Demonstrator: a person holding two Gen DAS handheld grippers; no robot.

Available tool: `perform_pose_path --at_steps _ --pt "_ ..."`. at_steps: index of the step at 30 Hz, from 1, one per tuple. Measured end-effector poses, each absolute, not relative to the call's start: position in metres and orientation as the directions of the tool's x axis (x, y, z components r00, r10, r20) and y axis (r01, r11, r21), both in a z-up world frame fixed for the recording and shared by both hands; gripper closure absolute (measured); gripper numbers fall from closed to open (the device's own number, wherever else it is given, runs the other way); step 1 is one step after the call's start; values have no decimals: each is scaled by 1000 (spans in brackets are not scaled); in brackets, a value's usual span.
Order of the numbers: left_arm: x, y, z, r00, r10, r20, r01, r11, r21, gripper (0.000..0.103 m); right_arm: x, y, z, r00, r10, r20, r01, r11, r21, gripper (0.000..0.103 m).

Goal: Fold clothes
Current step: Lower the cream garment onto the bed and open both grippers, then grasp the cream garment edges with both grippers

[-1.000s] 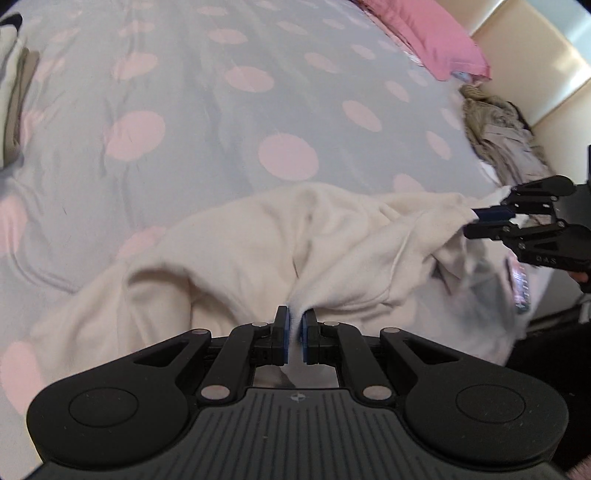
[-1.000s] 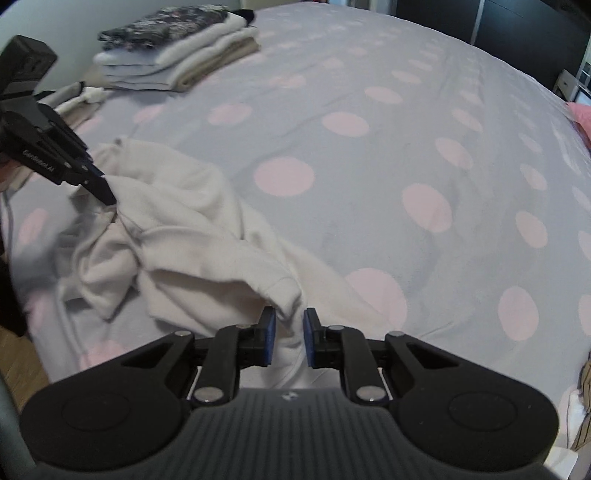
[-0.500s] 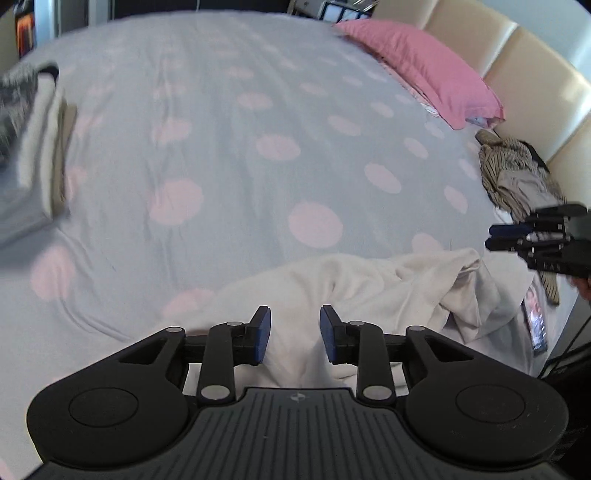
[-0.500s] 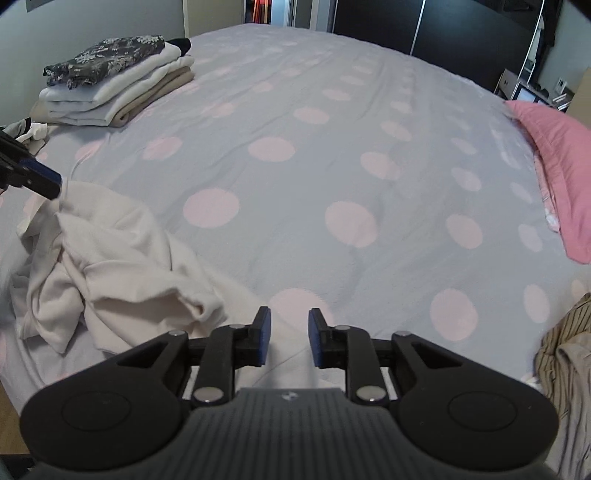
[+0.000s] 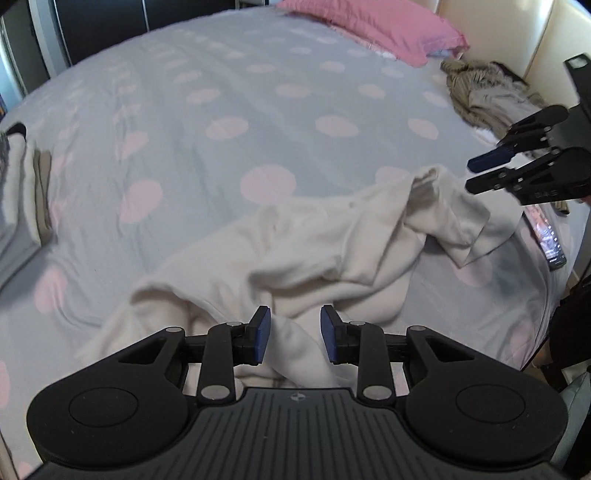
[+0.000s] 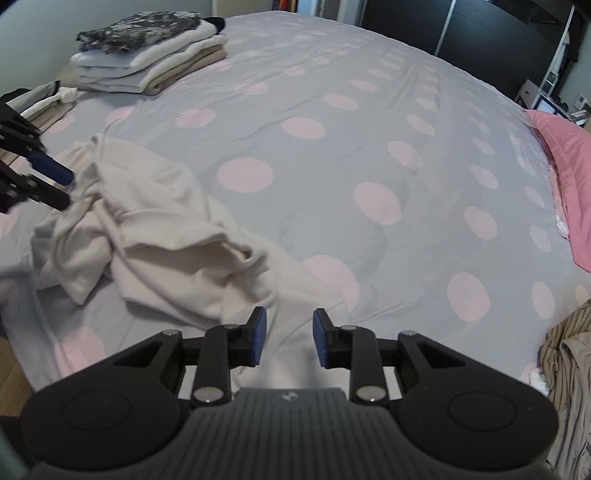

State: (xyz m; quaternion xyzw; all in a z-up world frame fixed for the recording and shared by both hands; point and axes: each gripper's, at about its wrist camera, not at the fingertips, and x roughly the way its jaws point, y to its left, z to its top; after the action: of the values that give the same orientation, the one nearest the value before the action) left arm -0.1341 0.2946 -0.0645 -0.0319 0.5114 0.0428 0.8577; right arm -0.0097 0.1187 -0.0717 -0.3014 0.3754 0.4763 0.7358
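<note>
- Right now a cream garment (image 5: 332,251) lies crumpled on the near part of the bed (image 5: 229,92), whose grey cover has pink dots.
- Seen from the left wrist, the left hand-held gripper (image 5: 295,334) has its jaws spread, with a fold of the cream cloth lying between the blue pads but not pinched.
- At the right edge of that view the right hand-held gripper (image 5: 476,173) hangs just beside the far right end of the garment, its jaws parted and holding nothing.
- From the right wrist, the right hand-held gripper (image 6: 284,336) is also spread wide above a loose edge of the garment (image 6: 166,240).
- On the left of that view the left hand-held gripper (image 6: 59,186) sits close to the bunched part of the cloth; whether it touches is unclear.
- A stack of folded clothes (image 6: 147,59) rests at the far left corner of the bed, well apart from the garment.
- A pink pillow (image 5: 369,26) lies at the far right of the bed in the left wrist view.
- A striped brown garment (image 5: 484,92) sits in a heap near the pillow, against the cream headboard (image 5: 517,33).
- A phone (image 5: 546,240) lies on the bed's right edge, near the cream garment.
</note>
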Motion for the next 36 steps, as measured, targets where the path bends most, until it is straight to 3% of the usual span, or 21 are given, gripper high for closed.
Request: perform_pose_path --at_steps 6,9,12,14,16,18,21,23,31,36 --pt "-130 295 -83 437 61 -897 -151 989 -6 75 -23 123 -94 198 434 -879 -946 319 -56 57" --pt "-129 295 -88 430 74 -900 -159 987 5 73 -31 127 -107 183 407 -895 -954 292 -63 57" --pt "-129 297 -93 415 94 -905 -162 986 28 72 -34 129 -120 230 380 -896 -948 296 -117 61" --pt "-130 298 -96 410 108 -906 -164 986 43 70 -32 130 -126 250 367 -896 -942 306 -137 69" --pt "-130 300 -97 405 111 -907 -173 984 44 69 -29 130 -128 240 369 -898 -941 315 -122 90" --pt "-131 302 -98 402 102 -910 -176 984 32 71 -26 129 -123 248 384 -889 -936 330 -119 97" --pt "-132 310 -93 404 86 -911 -193 981 7 91 -21 127 -109 307 401 -863 -917 368 -155 98" --pt "-133 319 -86 415 71 -907 -214 977 -22 95 -12 123 -98 358 407 -841 -888 428 -171 98" --pt "-159 372 -17 561 67 -825 -308 942 -133 98 19 104 -68 477 387 -789 -786 589 -186 98" --pt "-165 398 -18 482 63 -874 -339 933 -119 101 12 109 -74 437 389 -811 -816 551 -175 98"
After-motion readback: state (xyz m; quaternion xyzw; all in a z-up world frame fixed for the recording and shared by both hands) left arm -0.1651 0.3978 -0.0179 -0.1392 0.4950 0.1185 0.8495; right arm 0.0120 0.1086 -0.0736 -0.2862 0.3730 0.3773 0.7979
